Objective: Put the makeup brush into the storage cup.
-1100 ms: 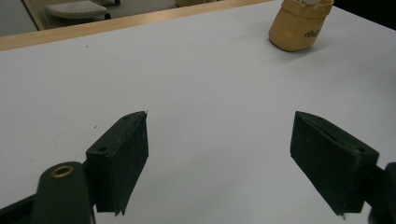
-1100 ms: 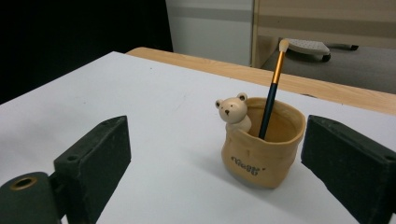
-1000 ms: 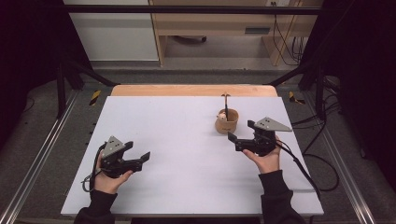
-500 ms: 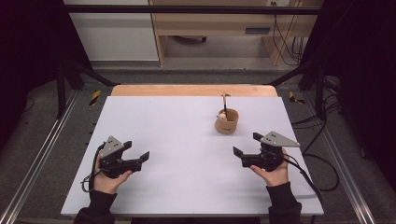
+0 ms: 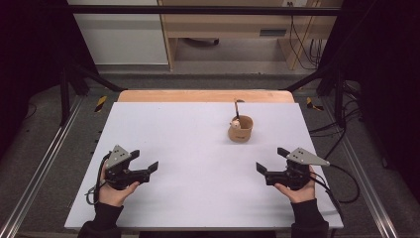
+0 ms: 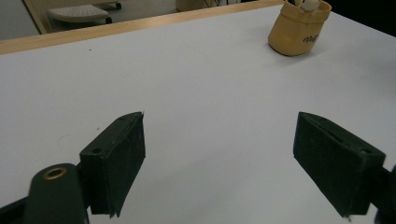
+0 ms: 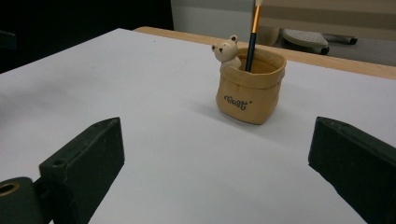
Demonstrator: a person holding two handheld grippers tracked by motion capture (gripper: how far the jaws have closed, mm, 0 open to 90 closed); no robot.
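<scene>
— What stands on the white desk (image 5: pixel 198 144)?
— A tan, sack-shaped pot (image 5: pixel 240 129) sits toward the far right of the desk, well in from the far edge and the right edge. A small bear figure (image 7: pixel 227 52) peeks over its rim, and a dark brush (image 7: pixel 252 39) stands upright inside it. Dark lettering marks the pot's front.
— And the two hands?
— The left gripper (image 5: pixel 144 167) hangs near the front-left corner, held in the person's left hand (image 5: pixel 115 191), jaws spread wide and empty. The right gripper (image 5: pixel 270 166) hovers near the front-right corner in the right hand (image 5: pixel 297 188), jaws likewise wide apart and holding nothing. Both are well apart from the pot.
</scene>
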